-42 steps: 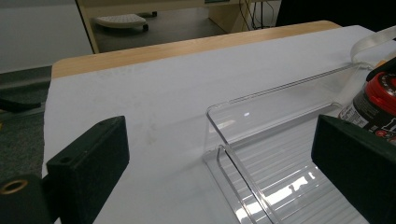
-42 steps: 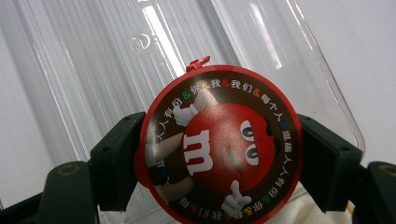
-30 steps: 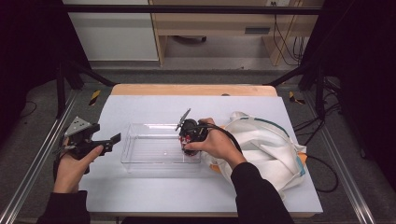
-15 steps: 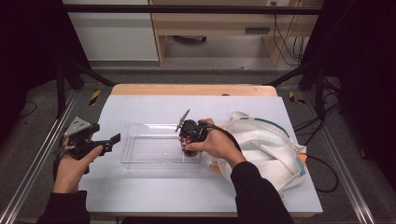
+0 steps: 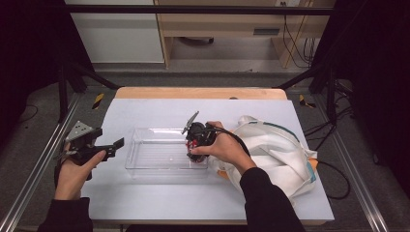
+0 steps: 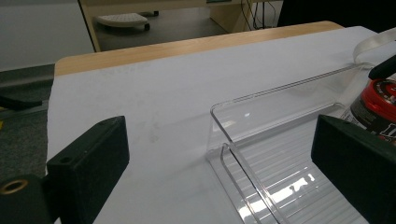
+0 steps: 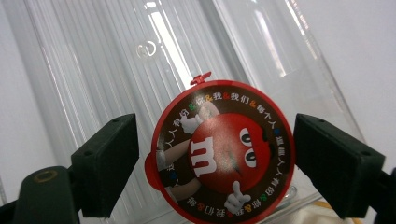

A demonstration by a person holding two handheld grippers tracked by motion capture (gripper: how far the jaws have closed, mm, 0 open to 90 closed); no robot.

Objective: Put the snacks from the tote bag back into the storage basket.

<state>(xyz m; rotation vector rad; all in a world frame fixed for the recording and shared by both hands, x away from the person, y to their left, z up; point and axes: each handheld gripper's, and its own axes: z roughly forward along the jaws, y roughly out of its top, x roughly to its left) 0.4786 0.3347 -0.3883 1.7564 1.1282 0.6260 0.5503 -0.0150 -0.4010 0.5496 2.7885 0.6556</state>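
Note:
A clear plastic tray (image 5: 145, 131) lies in the middle of the white table. At its right end stands a small candy tub with a red cartoon lid (image 7: 222, 149), also visible as the tub (image 6: 380, 100) from the left gripper view. My right gripper (image 5: 196, 141) points down over the tub. Its jaws (image 7: 215, 140) have just been opening and now flank the lid, with a thin gap on the left side. My left gripper (image 5: 117, 146) is held just left of the tray and is open (image 6: 219, 135) with nothing between its jaws.
A white cloth bag with teal trim (image 5: 275, 150) lies crumpled right of the tray, under the right forearm. The table's wooden far edge (image 5: 198, 93) and metal frame rails (image 5: 34, 174) border the work area.

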